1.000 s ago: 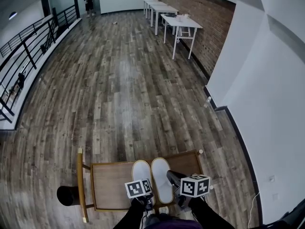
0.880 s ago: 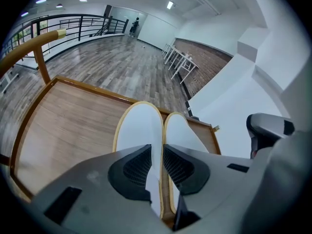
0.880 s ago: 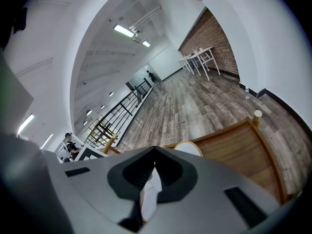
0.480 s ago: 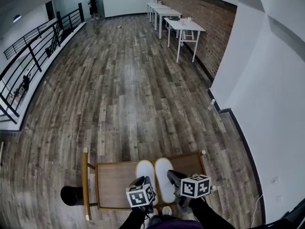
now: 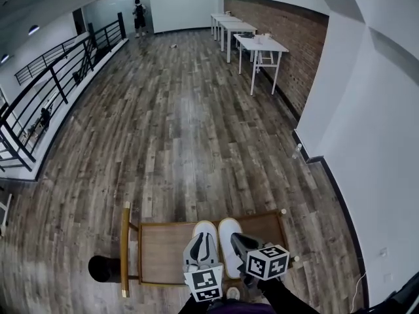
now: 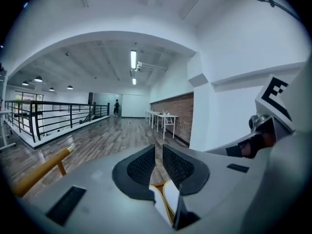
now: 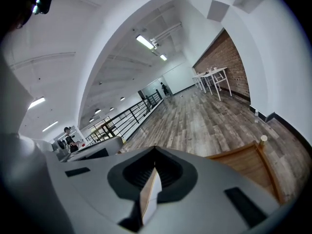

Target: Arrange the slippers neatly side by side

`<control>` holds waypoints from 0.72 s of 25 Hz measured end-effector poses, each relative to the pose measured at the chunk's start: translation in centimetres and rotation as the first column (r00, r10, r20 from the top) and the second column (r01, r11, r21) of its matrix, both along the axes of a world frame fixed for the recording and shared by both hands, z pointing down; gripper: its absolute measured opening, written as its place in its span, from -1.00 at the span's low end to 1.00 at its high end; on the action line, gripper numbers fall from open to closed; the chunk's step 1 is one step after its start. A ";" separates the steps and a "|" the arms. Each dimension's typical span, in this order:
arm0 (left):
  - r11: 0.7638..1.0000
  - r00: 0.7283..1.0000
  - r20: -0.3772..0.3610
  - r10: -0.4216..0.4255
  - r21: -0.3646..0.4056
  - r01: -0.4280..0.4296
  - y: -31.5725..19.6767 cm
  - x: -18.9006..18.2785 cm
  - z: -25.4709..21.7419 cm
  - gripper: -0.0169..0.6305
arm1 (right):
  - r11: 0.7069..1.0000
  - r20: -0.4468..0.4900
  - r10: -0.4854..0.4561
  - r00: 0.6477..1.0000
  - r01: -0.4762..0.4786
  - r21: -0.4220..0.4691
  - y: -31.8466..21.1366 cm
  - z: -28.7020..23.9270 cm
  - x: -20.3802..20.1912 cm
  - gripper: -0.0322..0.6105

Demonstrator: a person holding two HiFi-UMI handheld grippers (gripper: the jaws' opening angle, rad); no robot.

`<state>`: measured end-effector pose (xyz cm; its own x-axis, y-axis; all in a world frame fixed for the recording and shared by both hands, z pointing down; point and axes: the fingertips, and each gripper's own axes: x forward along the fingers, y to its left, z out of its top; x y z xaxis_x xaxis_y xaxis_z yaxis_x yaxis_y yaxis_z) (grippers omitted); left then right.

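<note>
Two white slippers lie side by side on a small wooden table (image 5: 163, 248), toes pointing away from me. My left gripper (image 5: 202, 242) reaches over the left slipper (image 5: 207, 229). Its jaws stand almost together, and the slipper's white, tan-rimmed edge (image 6: 165, 199) is caught low between them. My right gripper (image 5: 238, 239) sits at the right side of the right slipper (image 5: 228, 231). In the right gripper view, the right gripper (image 7: 155, 168) is shut on a thin white edge of that slipper (image 7: 148, 196).
A black round object (image 5: 101, 268) stands on the floor left of the table. White tables (image 5: 262, 44) line the brick wall at the far right. A black railing (image 5: 46, 103) runs along the left. A person (image 5: 139, 10) stands far off, and a small bottle (image 5: 298, 150) sits by the white wall.
The left gripper has moved forward over the left slipper, and its marker cube now sits lower in view. The head view has tilted slightly. The right gripper and both slippers have hardly moved.
</note>
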<state>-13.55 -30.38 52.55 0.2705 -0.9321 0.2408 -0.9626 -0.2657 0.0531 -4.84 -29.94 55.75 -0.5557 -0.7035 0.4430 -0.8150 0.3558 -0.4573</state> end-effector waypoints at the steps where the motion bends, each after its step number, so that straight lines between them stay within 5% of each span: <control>1: 1.000 1.000 -0.002 0.001 0.009 -0.001 0.4 0.1 -0.3 -0.80 | 1.000 -0.005 -0.001 1.000 0.001 0.010 0.2 -0.3 0.0 -0.90; 18: 0.999 0.999 -0.001 -0.038 0.011 0.038 3.7 0.2 -1.1 -0.94 | 0.997 -0.030 0.002 1.000 0.001 0.078 2.8 -2.0 -0.3 -0.90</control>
<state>-13.35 -26.69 51.48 0.2350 -0.9443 0.2305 -0.9720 -0.2293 0.0515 -5.18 -27.10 53.71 -0.5425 -0.7369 0.4033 -0.8283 0.3892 -0.4032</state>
